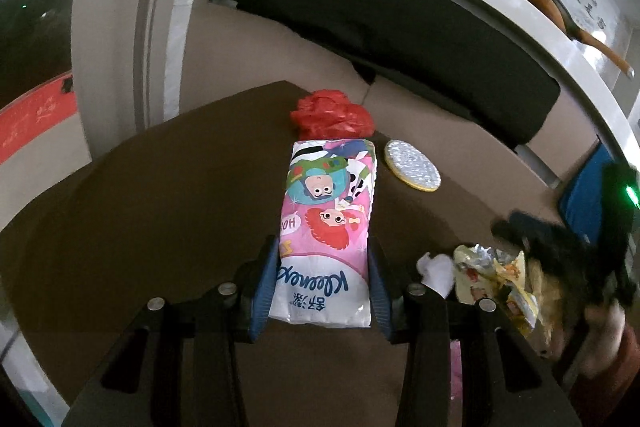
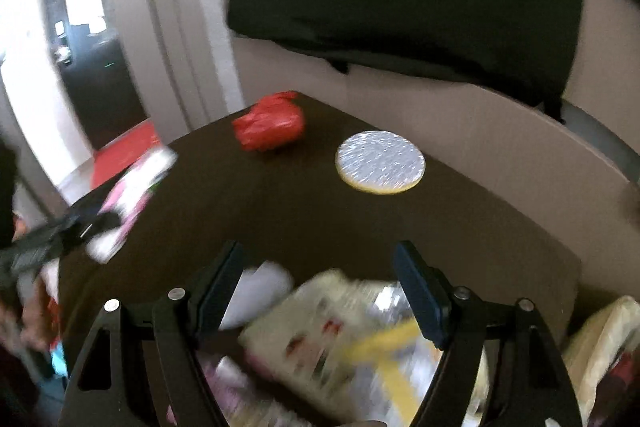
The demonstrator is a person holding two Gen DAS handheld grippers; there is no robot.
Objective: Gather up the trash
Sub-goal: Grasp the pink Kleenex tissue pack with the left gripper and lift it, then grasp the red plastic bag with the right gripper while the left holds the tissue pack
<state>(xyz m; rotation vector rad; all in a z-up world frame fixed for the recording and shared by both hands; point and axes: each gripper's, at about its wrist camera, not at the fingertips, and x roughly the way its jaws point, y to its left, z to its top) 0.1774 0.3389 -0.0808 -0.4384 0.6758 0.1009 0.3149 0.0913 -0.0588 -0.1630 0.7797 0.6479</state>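
Observation:
My left gripper [image 1: 323,251] is shut on a pink and white tissue pack [image 1: 328,227] with cartoon print, its blue pads pressing both long sides; the pack lies along the brown table [image 1: 160,195]. A crumpled red plastic bag [image 1: 332,115] sits just beyond the pack. In the right wrist view my right gripper [image 2: 320,259] is open, jaws wide, above blurred yellow snack wrappers [image 2: 340,327] and a white crumpled tissue [image 2: 260,291]. The red bag [image 2: 270,127] and the tissue pack [image 2: 136,195] with the left gripper also show there, at the left.
A round silver and yellow coaster [image 1: 412,167] lies right of the pack, also in the right wrist view [image 2: 380,167]. A beige sofa with a black cushion [image 1: 380,19] stands behind the table. The right gripper and hand [image 1: 580,259] hover over wrappers [image 1: 496,279] at the right.

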